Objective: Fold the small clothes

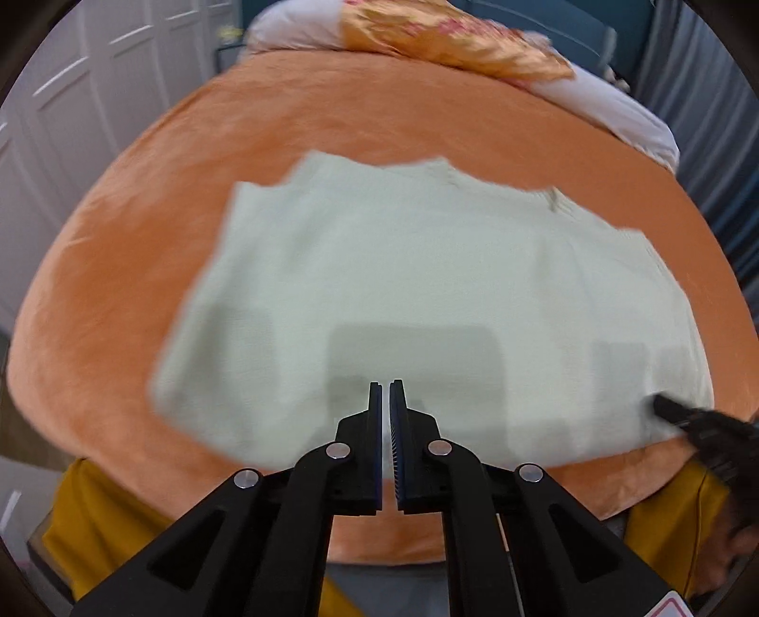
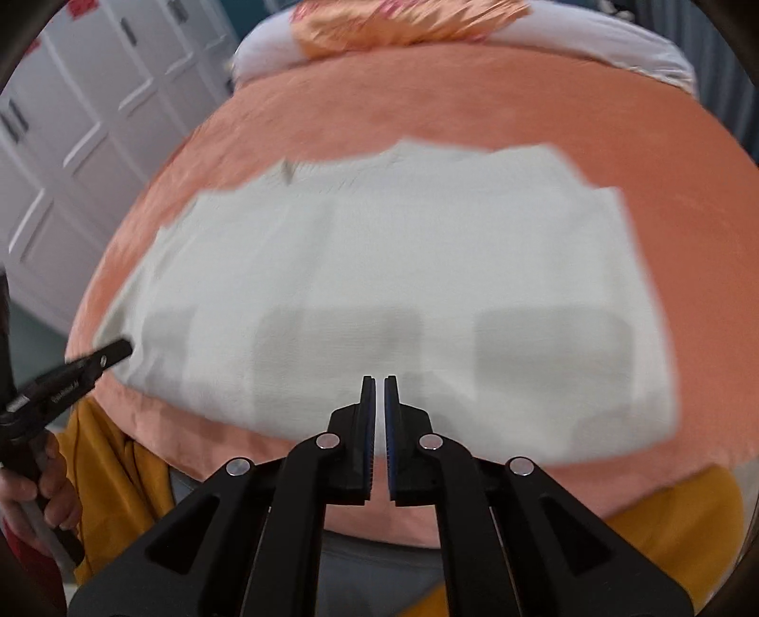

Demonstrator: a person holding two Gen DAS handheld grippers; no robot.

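Observation:
A pale green-white garment (image 1: 403, 285) (image 2: 379, 266) lies spread flat on the orange bed cover (image 1: 118, 308) (image 2: 522, 114), its neckline at the far edge. My left gripper (image 1: 385, 384) hovers over the garment's near part with its jaws shut and nothing visible between them. My right gripper (image 2: 379, 378) also hangs shut over the near part, with nothing seen in it. The right gripper's tip (image 1: 664, 406) shows by the garment's near right corner. The left gripper's tip (image 2: 121, 350) shows by the near left corner. Both views are motion-blurred.
White pillows (image 1: 612, 104) and a gold patterned cushion (image 1: 455, 42) lie at the bed's far end. White wardrobe doors (image 1: 71, 118) stand to the left. The person's yellow clothing (image 2: 123, 474) is at the near bed edge, and a hand (image 2: 52, 493) holds the left gripper's handle.

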